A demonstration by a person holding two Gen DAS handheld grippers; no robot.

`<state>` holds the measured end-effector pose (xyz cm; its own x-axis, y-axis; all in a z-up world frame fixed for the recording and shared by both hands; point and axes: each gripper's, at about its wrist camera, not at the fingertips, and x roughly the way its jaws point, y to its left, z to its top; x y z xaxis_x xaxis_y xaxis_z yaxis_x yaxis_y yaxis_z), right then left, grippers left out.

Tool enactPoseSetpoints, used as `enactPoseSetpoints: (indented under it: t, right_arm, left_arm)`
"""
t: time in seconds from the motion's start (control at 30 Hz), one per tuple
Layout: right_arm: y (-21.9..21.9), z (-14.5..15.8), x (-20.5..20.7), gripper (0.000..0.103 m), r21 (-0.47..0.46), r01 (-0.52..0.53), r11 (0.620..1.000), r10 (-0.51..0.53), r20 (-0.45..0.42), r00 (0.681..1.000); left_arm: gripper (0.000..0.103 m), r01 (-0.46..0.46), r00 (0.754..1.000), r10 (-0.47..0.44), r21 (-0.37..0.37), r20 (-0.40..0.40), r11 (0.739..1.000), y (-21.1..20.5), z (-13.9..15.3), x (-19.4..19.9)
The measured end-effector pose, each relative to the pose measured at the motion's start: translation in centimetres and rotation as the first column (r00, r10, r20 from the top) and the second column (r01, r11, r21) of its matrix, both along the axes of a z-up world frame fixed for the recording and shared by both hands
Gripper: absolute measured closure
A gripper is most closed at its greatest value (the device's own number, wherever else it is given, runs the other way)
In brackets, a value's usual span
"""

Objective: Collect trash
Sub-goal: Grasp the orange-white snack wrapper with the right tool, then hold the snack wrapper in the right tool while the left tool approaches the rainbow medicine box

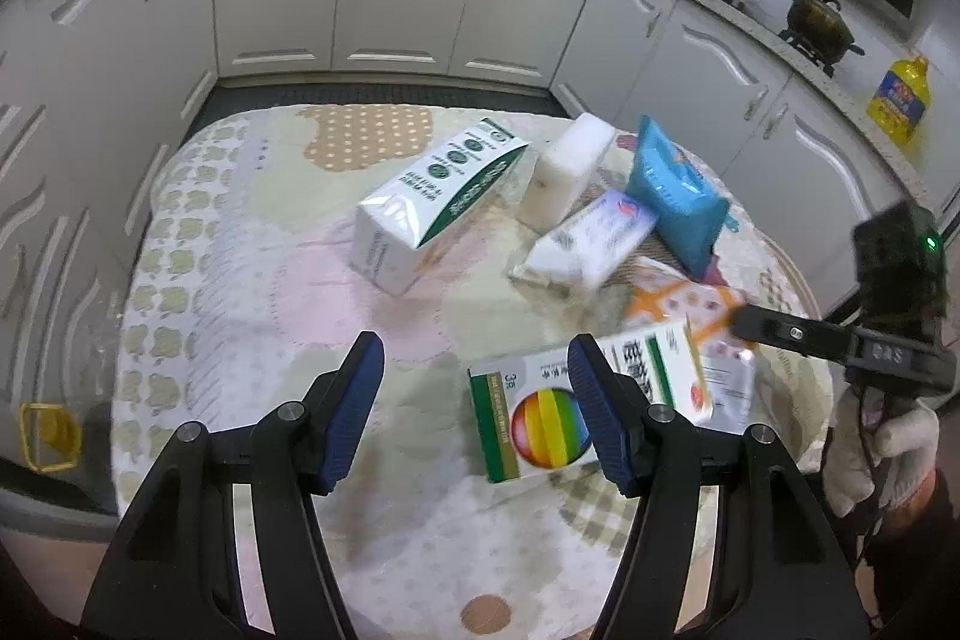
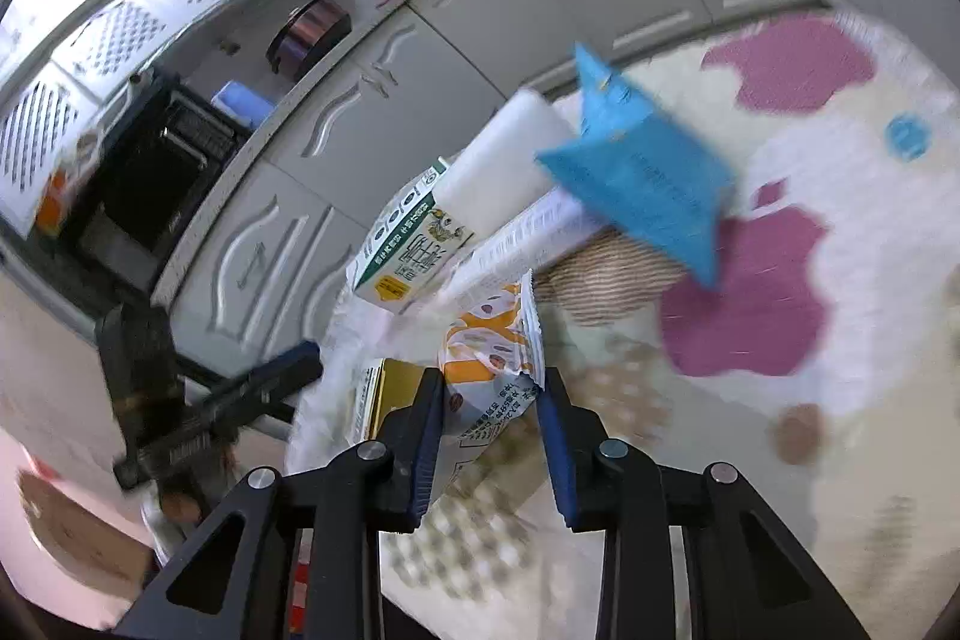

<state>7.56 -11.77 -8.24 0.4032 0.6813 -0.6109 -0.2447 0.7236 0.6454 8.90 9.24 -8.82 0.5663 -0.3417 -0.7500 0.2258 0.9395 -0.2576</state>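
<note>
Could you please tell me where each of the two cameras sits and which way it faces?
Left wrist: on the left gripper, angled down across the table toward kitchen cabinets; its open fingers and a gloved hand show.
Right wrist: on the right gripper, angled down at an orange-and-white wrapper between its fingers.
Shared: blue packet, green-and-white box, each other's gripper.

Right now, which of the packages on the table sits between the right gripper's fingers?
The orange-and-white snack wrapper, at the near end of the pile. The right gripper straddles its crinkled end; the blue pouch and the green-and-white cartons lie farther off.
</note>
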Motion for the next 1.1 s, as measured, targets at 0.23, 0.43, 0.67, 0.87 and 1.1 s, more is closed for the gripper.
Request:
enactPoseSetpoints:
  t: [0.23,0.43,0.67,0.87,1.1]
  right_arm:
    - [-7.1,1.5,-2.4,0.073,-0.191,0.127,0.973,-0.120,0.049,0.992]
    - [-10.0,1.9,-2.9,0.073,-0.191,0.188,0.963,-0.182,0.049,0.982]
    - [-9.0,1.2,-2.9,0.073,-0.187,0.163,0.969,-0.159,0.039,0.987]
    - [-9.4,1.1,-3.0,0.073,-0.179,0.160,0.971,-0.156,0.035,0.987]
    - [-9.2,0.7,-2.9,0.073,-0.176,0.161,0.971,-0.158,0.028,0.987]
  left_arm:
    - [0.040,0.059,0.998,-0.059,-0.009,-0.012,0.998,-1.8,-0.6,0.7]
    - [0.040,0.074,0.997,-0.074,0.022,-0.028,0.997,-3.3,-0.6,0.6]
    - [0.040,0.062,0.996,-0.059,0.048,-0.060,0.997,-4.0,-1.7,2.3]
    - [0.040,0.073,0.990,-0.071,0.011,-0.122,0.997,-3.6,-3.0,1.7]
    - [0.040,0.122,0.981,-0.121,-0.002,-0.150,0.993,-2.7,-3.1,-2.3]
